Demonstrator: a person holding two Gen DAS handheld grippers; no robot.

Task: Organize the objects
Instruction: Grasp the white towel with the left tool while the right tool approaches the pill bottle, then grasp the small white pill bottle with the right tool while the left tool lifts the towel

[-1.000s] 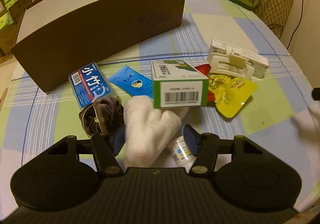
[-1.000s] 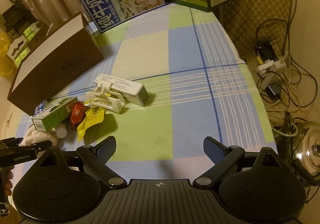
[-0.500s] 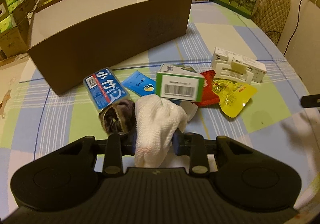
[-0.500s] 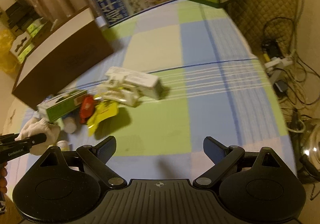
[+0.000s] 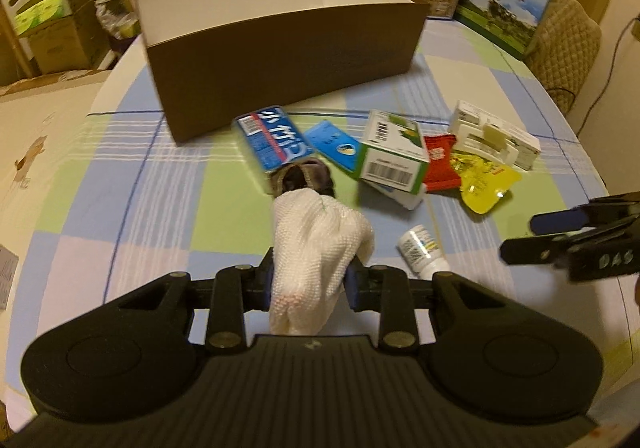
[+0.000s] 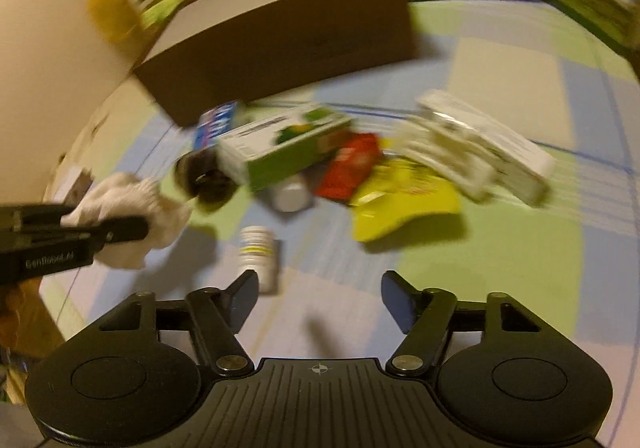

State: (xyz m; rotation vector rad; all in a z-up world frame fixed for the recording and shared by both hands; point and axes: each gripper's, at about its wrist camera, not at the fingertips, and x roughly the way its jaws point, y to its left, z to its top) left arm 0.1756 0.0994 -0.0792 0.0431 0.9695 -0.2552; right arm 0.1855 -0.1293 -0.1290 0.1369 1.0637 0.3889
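My left gripper (image 5: 310,284) is shut on a white knitted cloth (image 5: 316,240), held above the table; the cloth (image 6: 128,207) also shows at the left of the blurred right wrist view. A brown box with a white inside (image 5: 280,59) stands behind a pile: a blue packet (image 5: 276,137), a dark scrunchie (image 5: 302,177), a green-and-white carton (image 5: 394,155), a red sachet (image 5: 440,163), a yellow pouch (image 5: 484,183) and a white carton (image 5: 494,133). A small white bottle (image 6: 260,252) lies just ahead of my open, empty right gripper (image 6: 316,296).
A checked cloth covers the table (image 5: 160,199). Milk cartons (image 5: 504,3) stand behind the brown box, with a padded chair back (image 5: 572,47) at the right. Cardboard boxes (image 5: 52,27) sit off the table's left side. My right gripper's fingers (image 5: 560,219) enter the left wrist view from the right.
My left gripper closed on the white cloth and lifted it back from the pile. My right gripper swung left toward the pile; the small bottle now lies before it.
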